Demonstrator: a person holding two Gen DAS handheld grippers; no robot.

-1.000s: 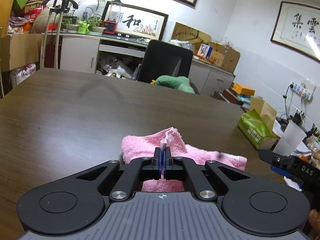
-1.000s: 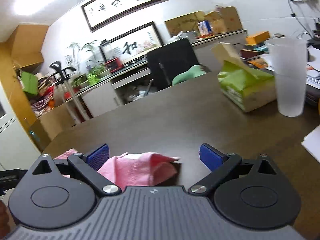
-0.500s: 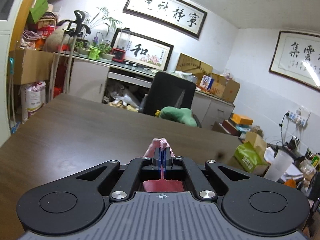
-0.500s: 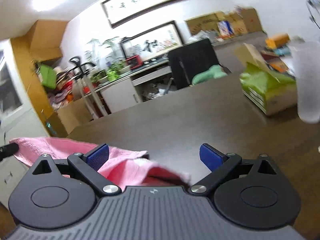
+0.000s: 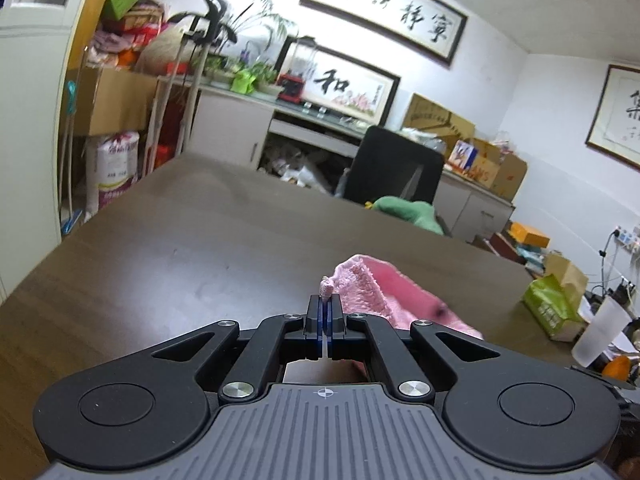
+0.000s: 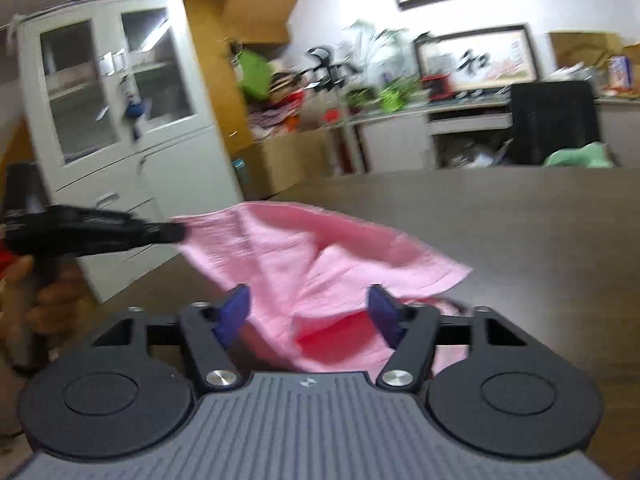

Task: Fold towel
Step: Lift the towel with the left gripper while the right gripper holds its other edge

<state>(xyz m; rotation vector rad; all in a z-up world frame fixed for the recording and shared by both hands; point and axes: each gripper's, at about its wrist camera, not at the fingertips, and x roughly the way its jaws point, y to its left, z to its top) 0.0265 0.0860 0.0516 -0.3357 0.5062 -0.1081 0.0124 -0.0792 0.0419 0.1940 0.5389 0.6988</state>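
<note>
In the right wrist view, at the left edge of the frame, a hand (image 6: 48, 300) grips the handle of the left gripper (image 6: 176, 233), whose fingers are pinched fully together on a corner of the pink towel (image 6: 304, 256). From that corner the towel stretches rightward and downward across the middle of the frame, lifted off the dark wooden surface (image 6: 540, 220) on its left side, with its far right edge low over the wood; whether it touches there is blurred. At lower centre the right gripper (image 6: 310, 306) has its 2 blue fingers (image 6: 236, 308) about half apart and closing, with a fold of the towel lying between them; the pads do not yet press on the cloth. In the left wrist view, the left gripper (image 5: 325, 308) sits at lower centre with a small nub of cloth poking above its closed tips, and the towel (image 5: 384, 288) trails off to the right. At the right edge stand a green tissue pack (image 5: 550, 308) and a frosted plastic cup (image 5: 600, 330).
</note>
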